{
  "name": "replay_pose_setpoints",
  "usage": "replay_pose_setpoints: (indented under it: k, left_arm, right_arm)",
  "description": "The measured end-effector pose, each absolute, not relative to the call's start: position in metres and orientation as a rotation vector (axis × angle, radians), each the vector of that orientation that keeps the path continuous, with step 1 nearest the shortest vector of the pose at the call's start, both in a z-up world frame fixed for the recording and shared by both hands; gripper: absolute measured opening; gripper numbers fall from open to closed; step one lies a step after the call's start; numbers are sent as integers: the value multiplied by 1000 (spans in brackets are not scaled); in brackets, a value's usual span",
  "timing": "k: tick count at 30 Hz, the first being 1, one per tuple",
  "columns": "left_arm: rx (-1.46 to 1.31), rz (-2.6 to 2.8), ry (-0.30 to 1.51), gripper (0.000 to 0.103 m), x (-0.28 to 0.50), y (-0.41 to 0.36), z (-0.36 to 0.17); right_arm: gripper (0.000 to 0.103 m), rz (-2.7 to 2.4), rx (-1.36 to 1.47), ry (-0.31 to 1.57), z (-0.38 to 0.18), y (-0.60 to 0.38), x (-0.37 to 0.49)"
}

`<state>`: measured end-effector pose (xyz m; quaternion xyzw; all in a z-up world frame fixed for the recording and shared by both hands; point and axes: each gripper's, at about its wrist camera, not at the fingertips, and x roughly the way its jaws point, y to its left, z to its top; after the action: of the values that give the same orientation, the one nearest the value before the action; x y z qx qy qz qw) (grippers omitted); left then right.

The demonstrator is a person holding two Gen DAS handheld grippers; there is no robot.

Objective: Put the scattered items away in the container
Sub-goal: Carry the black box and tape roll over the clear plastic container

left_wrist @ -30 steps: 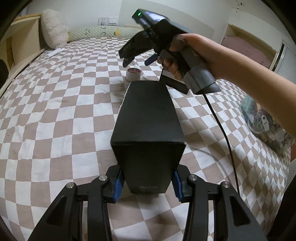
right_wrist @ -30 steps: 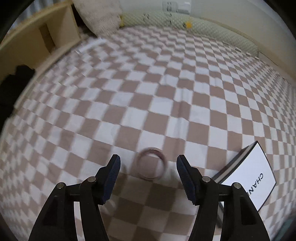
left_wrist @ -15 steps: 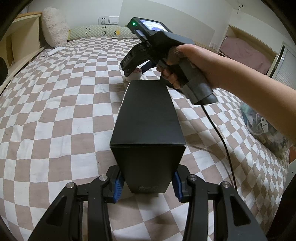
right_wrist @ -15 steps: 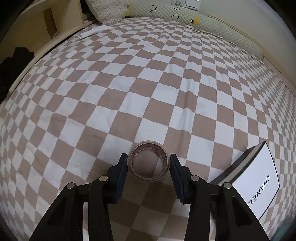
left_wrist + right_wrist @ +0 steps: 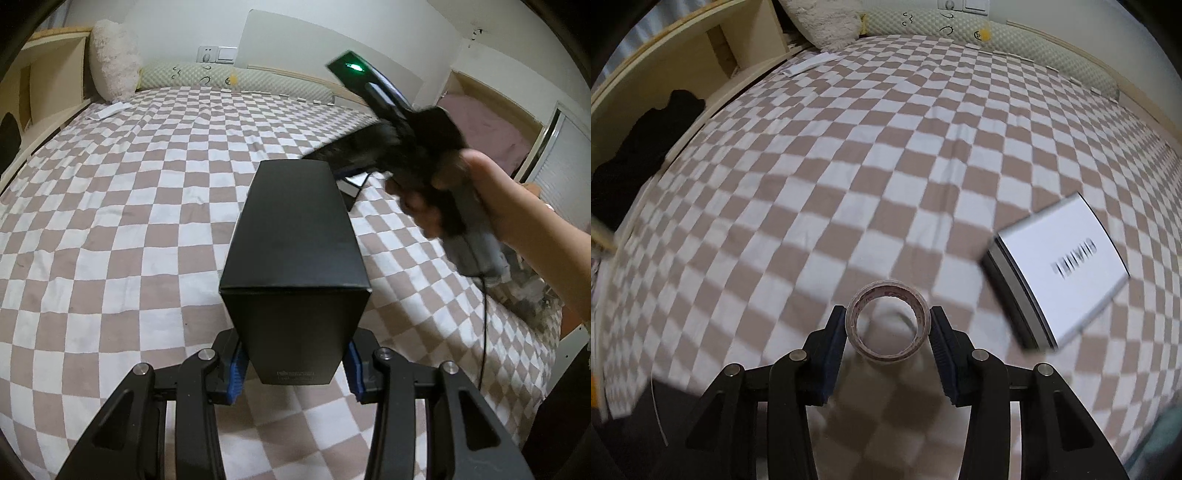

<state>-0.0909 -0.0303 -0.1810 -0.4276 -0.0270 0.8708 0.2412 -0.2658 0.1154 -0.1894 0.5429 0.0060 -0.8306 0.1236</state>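
My left gripper [image 5: 294,363] is shut on the near end of a tall black box [image 5: 295,229], held above the checkered bed [image 5: 129,221]. In the right wrist view, my right gripper [image 5: 888,328] is shut on a roll of clear tape [image 5: 886,286], its blue pads pressing both sides, lifted off the bedspread. A white box with black lettering [image 5: 1063,269] lies on the bed to the right of it. In the left wrist view the right gripper's body [image 5: 413,147] is blurred in a person's hand [image 5: 461,199], its fingers hidden behind the black box.
A fluffy pillow [image 5: 114,62] and a long bolster [image 5: 221,79] line the head of the bed. A wooden shelf [image 5: 683,62] with black cloth [image 5: 639,147] runs along the left. A clear bag of things [image 5: 532,295] sits at the bed's right edge.
The right gripper came down around the tape roll, closed on it and carried it off the bed towards the right. The left gripper kept its grip on the black box and rose slightly.
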Motion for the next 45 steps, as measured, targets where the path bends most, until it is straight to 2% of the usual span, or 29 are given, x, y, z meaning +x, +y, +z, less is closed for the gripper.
replay_pose_setpoints:
  k: [4, 22, 31, 45]
  left_arm:
    - [-1148, 2393, -55, 43, -83, -23, -165]
    - [-900, 2485, 107, 43, -40, 30, -59]
    - [-737, 2470, 167, 43, -13, 75, 2]
    - [-562, 2308, 196, 43, 17, 183, 63]
  right_arm:
    - [45, -2407, 1597, -8, -181, 131, -235]
    - [45, -2550, 1337, -150, -45, 225, -108]
    - [45, -2673, 1104, -399, 8, 314, -31]
    - [45, -2933, 841, -729, 47, 472, 77]
